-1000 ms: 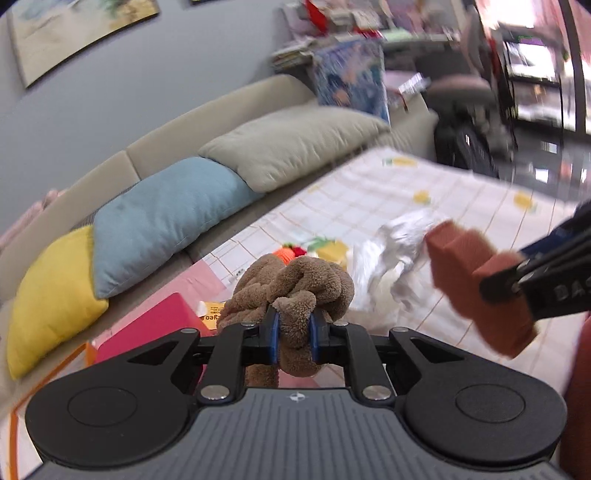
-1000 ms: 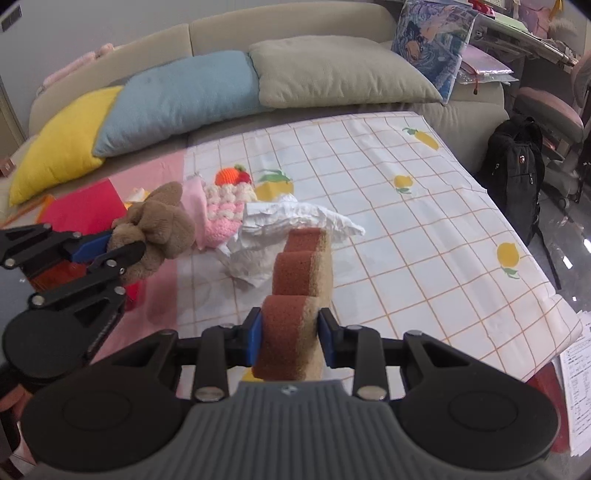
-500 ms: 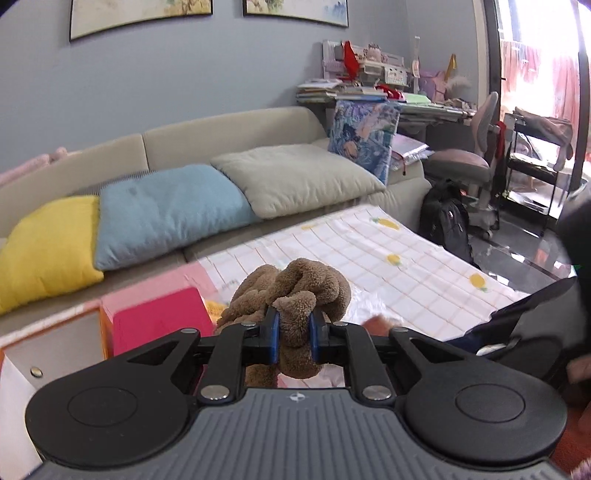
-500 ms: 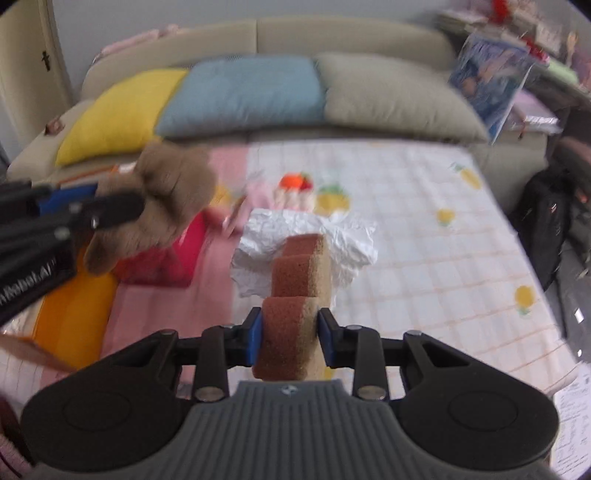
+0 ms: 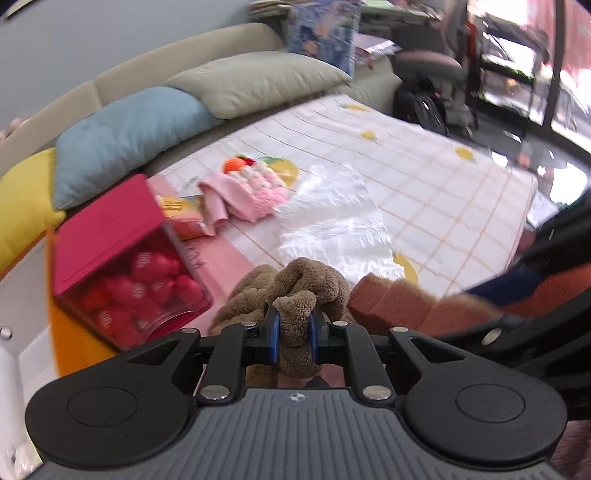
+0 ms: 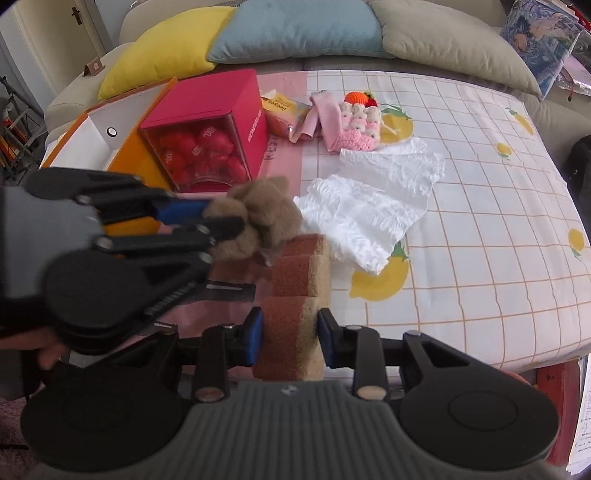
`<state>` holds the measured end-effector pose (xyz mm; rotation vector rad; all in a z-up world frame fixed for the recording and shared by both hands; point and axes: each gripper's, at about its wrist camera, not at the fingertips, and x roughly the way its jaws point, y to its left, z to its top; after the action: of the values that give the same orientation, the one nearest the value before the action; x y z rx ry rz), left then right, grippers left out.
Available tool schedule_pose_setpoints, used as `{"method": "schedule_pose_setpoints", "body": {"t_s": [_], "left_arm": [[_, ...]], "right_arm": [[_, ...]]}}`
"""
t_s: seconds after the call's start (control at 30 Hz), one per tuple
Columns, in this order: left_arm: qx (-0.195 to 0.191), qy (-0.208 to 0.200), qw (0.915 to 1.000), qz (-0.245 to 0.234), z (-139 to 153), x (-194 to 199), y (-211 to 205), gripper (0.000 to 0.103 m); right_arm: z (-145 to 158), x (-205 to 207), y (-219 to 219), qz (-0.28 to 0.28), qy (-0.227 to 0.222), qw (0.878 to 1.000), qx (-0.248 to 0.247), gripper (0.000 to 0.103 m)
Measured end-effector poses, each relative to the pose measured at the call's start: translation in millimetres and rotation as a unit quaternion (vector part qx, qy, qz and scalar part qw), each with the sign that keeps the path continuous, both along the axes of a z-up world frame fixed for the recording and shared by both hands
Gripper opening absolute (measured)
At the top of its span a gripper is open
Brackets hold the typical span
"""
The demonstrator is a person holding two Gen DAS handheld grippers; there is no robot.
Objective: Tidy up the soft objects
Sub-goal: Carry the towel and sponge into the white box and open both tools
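Observation:
My left gripper (image 5: pixel 293 334) is shut on a brown plush toy (image 5: pixel 295 295), held above the near edge of the bed; the toy also shows in the right wrist view (image 6: pixel 258 218). My right gripper (image 6: pixel 290 338) is shut on a brown sponge (image 6: pixel 299 280) with a tan side, held just right of the plush; the sponge also shows in the left wrist view (image 5: pixel 399 302). A pink crocheted piece (image 6: pixel 354 129) with an orange knit ball (image 6: pixel 356 99) and a pink cloth (image 6: pixel 321 114) lie farther back on the bed.
A red box with a clear front full of red balls (image 6: pixel 210 136) stands left, beside an orange and white box (image 6: pixel 110 122). White crumpled paper (image 6: pixel 376 206) lies mid-bed on the checked sheet (image 6: pixel 498 206). A yellow packet (image 6: pixel 282 110) lies behind. Pillows (image 6: pixel 295 29) line the sofa back.
Both grippers have come down and closer together near the bed's front edge, each still holding its object. The left view has tilted down from the room to the bed.

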<state>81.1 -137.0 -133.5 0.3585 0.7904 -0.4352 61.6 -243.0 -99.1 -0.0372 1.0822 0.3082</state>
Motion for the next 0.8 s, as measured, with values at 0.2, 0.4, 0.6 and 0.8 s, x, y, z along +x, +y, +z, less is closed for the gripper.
{"method": "schedule_pose_setpoints", "body": {"t_s": [0.2,0.4,0.6,0.8], "left_arm": [[0.018,-0.012,0.9997,-0.009,-1.5,-5.1,-6.8,0.017],[-0.034,-0.029,0.9989,0.012,38.6,-17.7,9.4,0.017],[-0.074,-0.089,0.9924,0.044,91.9,-34.4,35.5,0.017],[-0.084,-0.147,0.9833,0.068,131.0,-53.4,65.1,0.017]], "right_arm": [[16.4,-4.1,-15.3,-0.022,-0.026,0.999,-0.010,0.030],[30.8,-0.8,-24.2,-0.038,-0.048,0.998,-0.005,0.030],[53.0,3.7,-23.0,-0.044,-0.082,0.995,0.031,0.030],[73.6,15.5,-5.0,-0.029,-0.091,0.991,0.099,0.030]]}}
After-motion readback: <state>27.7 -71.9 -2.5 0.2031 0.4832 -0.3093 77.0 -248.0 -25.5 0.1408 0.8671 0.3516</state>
